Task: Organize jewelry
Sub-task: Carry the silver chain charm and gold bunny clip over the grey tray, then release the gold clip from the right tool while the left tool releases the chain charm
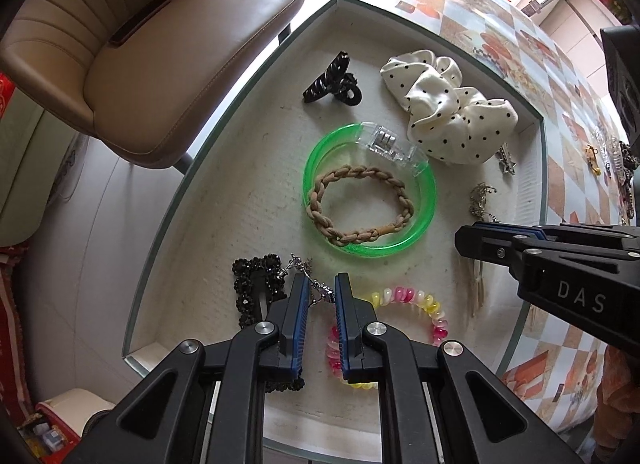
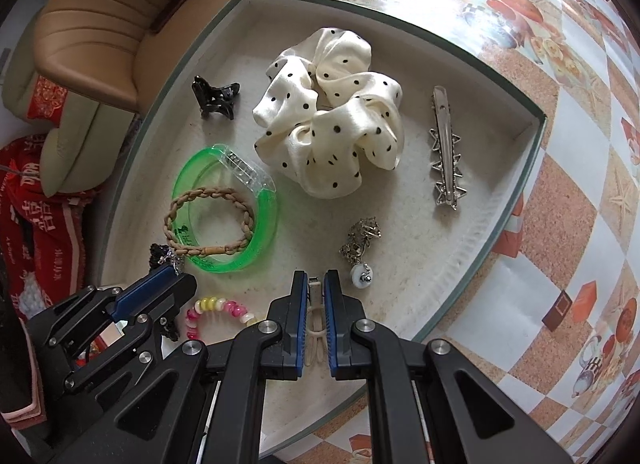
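A shallow white tray [image 1: 240,200] [image 2: 516,168] holds the jewelry. My left gripper [image 1: 320,288] is shut on a small silver chain piece [image 1: 316,284] above a black beaded clip [image 1: 256,288] and a pink-yellow bead bracelet [image 1: 416,304]. In the right wrist view the left gripper [image 2: 176,270] hangs at the tray's near left. My right gripper [image 2: 315,284] is shut on a beige hair clip [image 2: 316,304] over the tray's near edge; it also shows in the left wrist view [image 1: 464,242]. A green bangle [image 2: 260,224] rings a braided tan band [image 2: 208,194].
The tray also holds a polka-dot scrunchie [image 2: 332,128], a black claw clip [image 2: 216,98], a silver star barrette [image 2: 444,152] and a silver chain with a white charm [image 2: 360,248]. A beige chair [image 1: 132,56] stands left. More accessories [image 1: 616,160] lie on the patterned tablecloth [image 2: 560,224].
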A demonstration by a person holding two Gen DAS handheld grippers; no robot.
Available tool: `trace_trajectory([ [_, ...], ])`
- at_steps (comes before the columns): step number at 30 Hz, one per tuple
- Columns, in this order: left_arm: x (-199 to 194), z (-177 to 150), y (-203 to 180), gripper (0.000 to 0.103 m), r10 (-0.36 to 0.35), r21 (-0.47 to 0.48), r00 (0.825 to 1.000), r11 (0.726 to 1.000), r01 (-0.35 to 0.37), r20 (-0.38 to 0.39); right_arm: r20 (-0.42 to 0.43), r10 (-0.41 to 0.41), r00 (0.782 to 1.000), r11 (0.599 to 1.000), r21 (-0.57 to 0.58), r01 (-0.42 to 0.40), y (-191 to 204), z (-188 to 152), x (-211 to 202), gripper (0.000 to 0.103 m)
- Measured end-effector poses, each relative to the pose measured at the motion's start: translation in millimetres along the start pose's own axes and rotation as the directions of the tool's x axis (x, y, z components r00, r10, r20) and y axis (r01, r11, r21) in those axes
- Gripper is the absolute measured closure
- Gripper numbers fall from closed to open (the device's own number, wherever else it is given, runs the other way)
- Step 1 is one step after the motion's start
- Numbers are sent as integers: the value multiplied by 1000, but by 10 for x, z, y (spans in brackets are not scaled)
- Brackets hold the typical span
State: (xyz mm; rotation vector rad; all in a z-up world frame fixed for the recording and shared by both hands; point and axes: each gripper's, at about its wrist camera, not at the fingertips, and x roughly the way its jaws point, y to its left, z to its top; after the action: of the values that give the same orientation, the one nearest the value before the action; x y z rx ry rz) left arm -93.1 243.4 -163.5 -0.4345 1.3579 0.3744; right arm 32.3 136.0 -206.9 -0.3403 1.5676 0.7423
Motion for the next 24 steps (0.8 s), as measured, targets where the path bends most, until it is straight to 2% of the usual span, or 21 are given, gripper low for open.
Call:
trace_trajectory([
  [11, 72, 49, -88, 87, 35, -1, 999, 999, -35, -18, -10, -1, 1000, 1000, -2, 1, 115, 43, 75, 93],
  [14, 66, 47, -86, 87, 40, -6, 999, 999, -40, -19, -6, 5, 1000, 1000, 5, -5, 55, 52, 7, 88],
  [16, 49, 42, -84, 87, 41, -3, 999, 999, -41, -16, 3, 5, 1000, 1000, 12, -5, 30, 53, -39, 74],
  [18, 26, 33, -84, 87, 44, -1, 999, 999, -44, -15, 18, 4, 1000, 1000, 18, -5, 14, 56, -101, 65],
  [24, -65, 39, -130, 87, 43, 8, 999, 999, -43, -8, 51, 25, 998, 999, 31, -27, -50, 84, -330, 63],
])
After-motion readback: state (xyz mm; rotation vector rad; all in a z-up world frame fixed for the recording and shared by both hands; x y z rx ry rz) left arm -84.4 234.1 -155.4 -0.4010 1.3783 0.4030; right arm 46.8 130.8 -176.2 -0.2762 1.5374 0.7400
